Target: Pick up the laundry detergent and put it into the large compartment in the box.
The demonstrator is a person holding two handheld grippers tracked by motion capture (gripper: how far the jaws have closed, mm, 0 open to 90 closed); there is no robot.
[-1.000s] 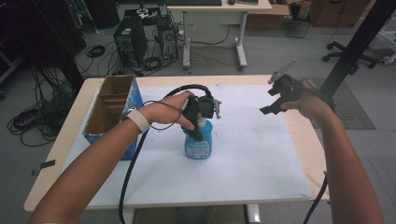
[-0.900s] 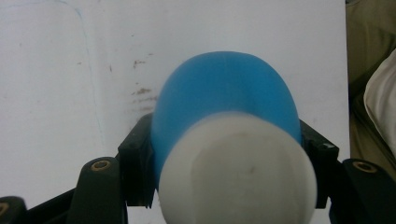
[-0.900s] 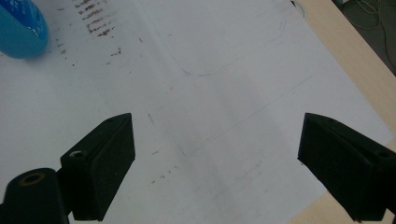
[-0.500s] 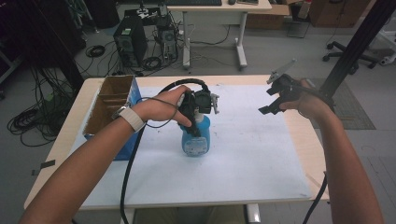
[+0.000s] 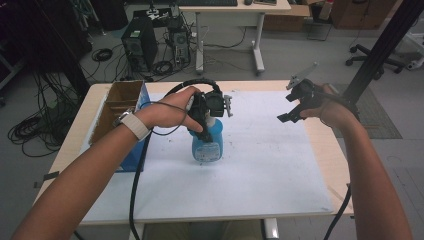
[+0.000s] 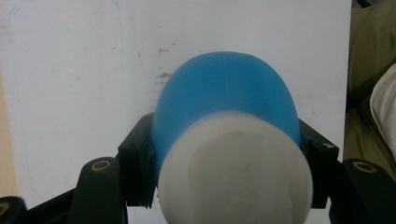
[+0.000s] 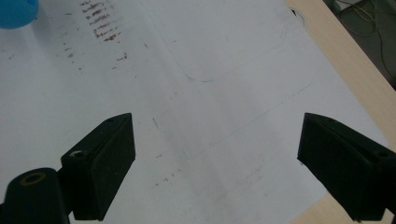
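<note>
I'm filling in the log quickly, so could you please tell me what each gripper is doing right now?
Left gripper: closed on the blue bottle just below its white cap.
Right gripper: open, holding nothing, above the white sheet.

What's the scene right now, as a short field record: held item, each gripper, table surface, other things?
held item: blue bottle with a white cap, upright
left gripper: shut on the bottle just below the cap, one jaw on each side
right gripper: open, nothing between the jaws, above the right part of the sheet
surface: white sheet, scuffed with brown marks, on a wooden table
other: open cardboard box at the table's left edge
bottle base: whether it touches the sheet cannot be told
</note>
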